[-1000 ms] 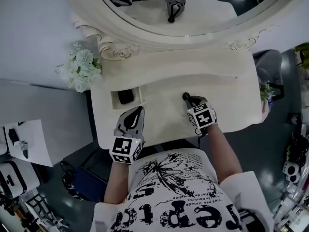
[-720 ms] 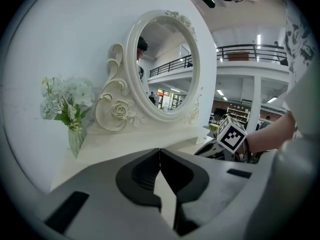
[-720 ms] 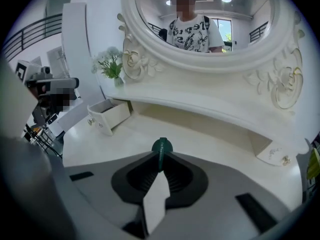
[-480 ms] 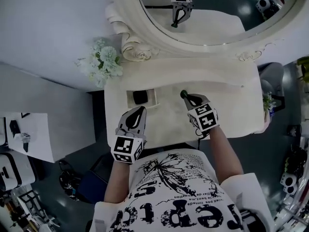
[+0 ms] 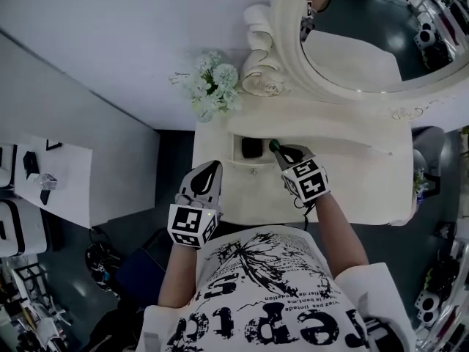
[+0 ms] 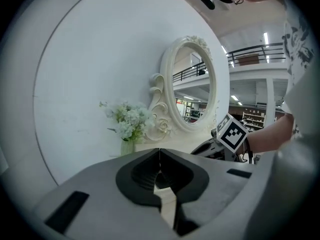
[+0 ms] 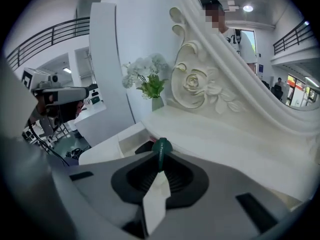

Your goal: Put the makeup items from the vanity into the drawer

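My right gripper (image 5: 273, 146) is shut on a small dark-green makeup item (image 7: 161, 149), whose rounded end sticks out past the jaw tips. It hangs at the right rim of the small open drawer (image 5: 237, 151) in the white vanity top (image 5: 352, 160). A black makeup item (image 5: 251, 147) lies inside the drawer and also shows just beyond the jaws as a dark shape (image 7: 143, 147). My left gripper (image 5: 212, 166) is shut with nothing in it, over the vanity's front left part, nearer me than the drawer. In the left gripper view the left gripper (image 6: 159, 152) has its jaws meeting.
A vase of white flowers (image 5: 212, 85) stands at the vanity's back left corner, beside the carved frame of the oval mirror (image 5: 352, 50). Left of the vanity is a gap with dark floor (image 5: 172, 160) and a white side table (image 5: 44, 174) carrying gear.
Both grippers have shifted left across the vanity. The right one, still shut on the green item, has come from the middle of the top to the drawer's right rim.
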